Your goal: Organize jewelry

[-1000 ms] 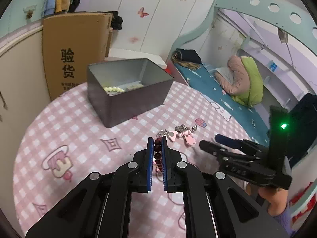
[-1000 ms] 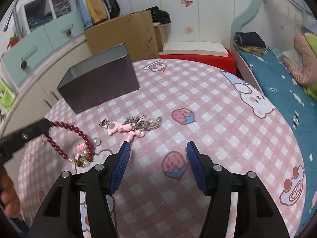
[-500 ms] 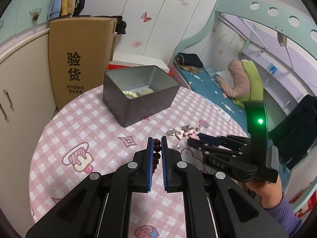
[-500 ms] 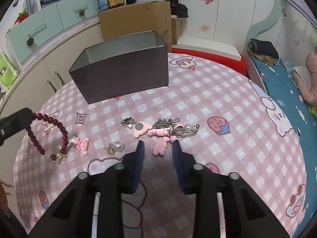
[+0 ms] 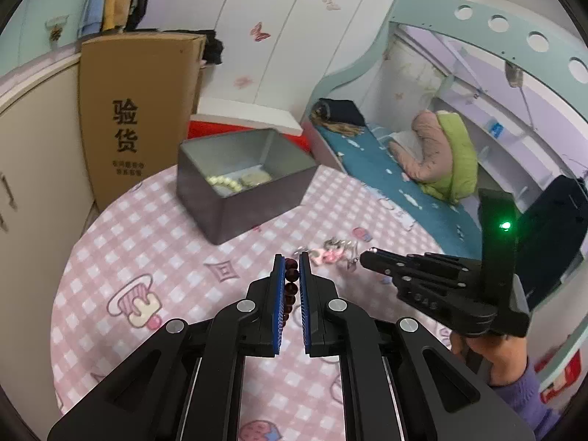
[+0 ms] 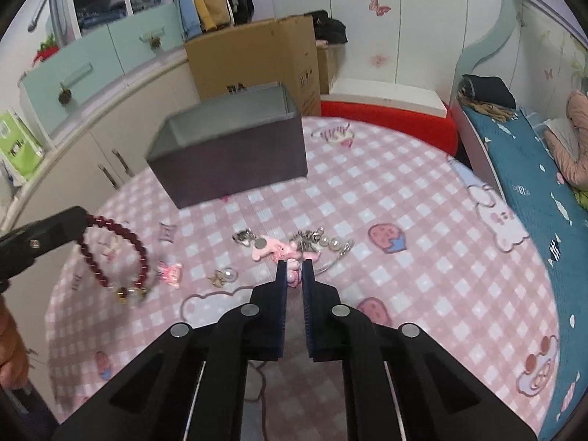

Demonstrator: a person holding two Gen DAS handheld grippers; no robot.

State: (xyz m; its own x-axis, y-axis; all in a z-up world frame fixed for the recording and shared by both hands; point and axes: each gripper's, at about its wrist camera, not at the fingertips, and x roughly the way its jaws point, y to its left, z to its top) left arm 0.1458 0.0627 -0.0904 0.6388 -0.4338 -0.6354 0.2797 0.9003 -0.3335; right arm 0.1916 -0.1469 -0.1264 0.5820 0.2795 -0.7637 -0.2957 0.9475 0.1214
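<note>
The left gripper point(image 5: 291, 257) was clenched on a dark red bead bracelet point(image 6: 114, 253), whose beads were seen pinched between the blue pads in the left wrist view. In the right wrist view the bracelet was seen hanging as a loop from that gripper's tip, above the left part of the bench point(image 6: 422, 228), which was covered with a pink checked cloth. The right gripper point(image 6: 293, 268) was closed on a pink charm point(image 6: 292, 275) at the near end of a tangle of pink charms, pearls and silver chain point(image 6: 294, 246) lying near the middle of the bench. Whether the charm had been lifted off the cloth could not be told. A small pearl piece point(image 6: 225, 276) and a small pink charm point(image 6: 169, 272) were seen lying loose on the cloth to the left of the tangle, apart from it. Farther back, a grey metal box point(image 5: 242, 187) was stood open on the bench, and a string of pale beads point(image 5: 224, 183) was seen on its floor. Behind the bench, a cardboard box point(image 5: 136, 110) was leaned beside pale cabinets, and a bed with a blue sheet point(image 5: 400, 191) was seen to the right.
</note>
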